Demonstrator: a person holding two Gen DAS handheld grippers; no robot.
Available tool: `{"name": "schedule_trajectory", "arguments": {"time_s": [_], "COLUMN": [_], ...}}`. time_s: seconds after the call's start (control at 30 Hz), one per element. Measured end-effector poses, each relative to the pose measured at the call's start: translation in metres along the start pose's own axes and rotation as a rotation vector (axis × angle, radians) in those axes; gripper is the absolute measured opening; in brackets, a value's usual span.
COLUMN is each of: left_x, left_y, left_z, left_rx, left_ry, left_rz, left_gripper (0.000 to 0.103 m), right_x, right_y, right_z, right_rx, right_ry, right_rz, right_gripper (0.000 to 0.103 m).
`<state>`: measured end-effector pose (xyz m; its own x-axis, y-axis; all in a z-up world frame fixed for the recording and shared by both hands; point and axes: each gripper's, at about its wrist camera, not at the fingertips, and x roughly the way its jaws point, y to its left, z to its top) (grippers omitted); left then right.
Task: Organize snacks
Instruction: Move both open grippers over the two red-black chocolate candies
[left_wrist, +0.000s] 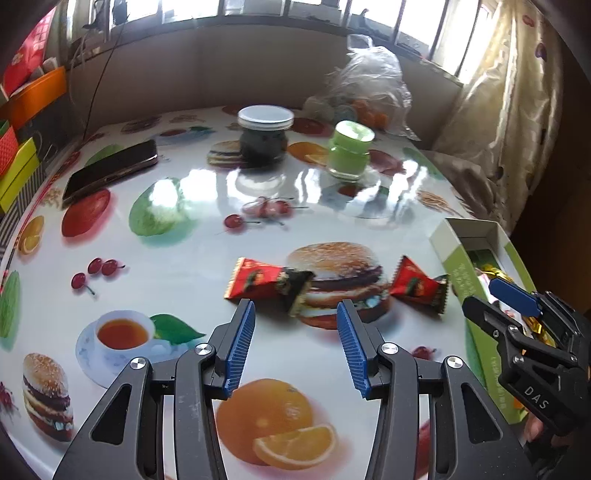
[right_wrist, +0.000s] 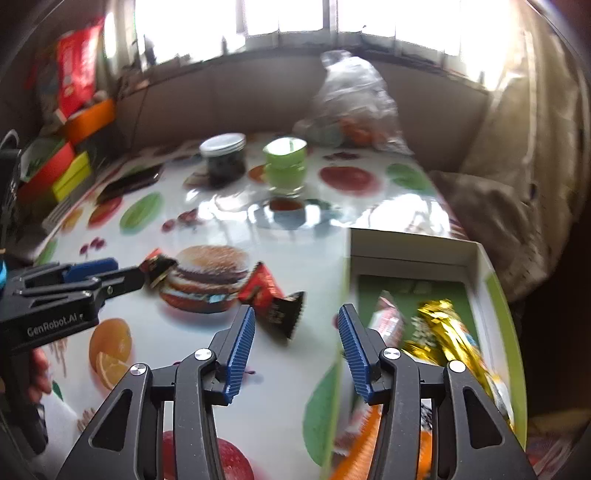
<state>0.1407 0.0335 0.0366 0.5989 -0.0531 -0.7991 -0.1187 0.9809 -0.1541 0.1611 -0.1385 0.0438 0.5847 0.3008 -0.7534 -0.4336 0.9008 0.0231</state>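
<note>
Two red candies (left_wrist: 269, 282) (left_wrist: 419, 284) lie on the table (left_wrist: 184, 251) beside an open green box (right_wrist: 498, 295) holding gold-wrapped snacks (right_wrist: 448, 332). Both the left gripper (left_wrist: 295, 343) and right gripper (right_wrist: 296, 343) have jaws wide apart, holding nothing. Farther back stand a dark jar (left_wrist: 263, 136) and a green jar (left_wrist: 349, 151).

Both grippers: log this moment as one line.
left gripper: open, facing candy | right gripper: open, beside box | second candy: on table

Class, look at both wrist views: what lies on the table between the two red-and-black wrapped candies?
No object: between the left red-and-black wrapped candy and the right one lies only the hamburger picture printed on the glossy tablecloth; both views show this.
</note>
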Motion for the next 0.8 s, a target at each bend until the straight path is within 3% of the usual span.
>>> {"name": "schedule_trajectory", "arguments": {"time_s": [0.4,0.8], "left_x": [0.016,0.031], "left_y": [0.017,0.017], "left_z": [0.004,0.005], "left_rx": [-0.037,0.002], "left_ry": [0.037,0.074], "left_rz": [0.006,0.02], "left_gripper": [0.047,0.048], "right_x": [0.027,0.05], "right_y": [0.012,0.024], "right_z": [0.014,0.021], "right_rx": [-0.085,-0.146], "right_ry": [0.047,0.14], "right_rz": [0.03,0.023], "right_gripper": [0.051,0.052]}}
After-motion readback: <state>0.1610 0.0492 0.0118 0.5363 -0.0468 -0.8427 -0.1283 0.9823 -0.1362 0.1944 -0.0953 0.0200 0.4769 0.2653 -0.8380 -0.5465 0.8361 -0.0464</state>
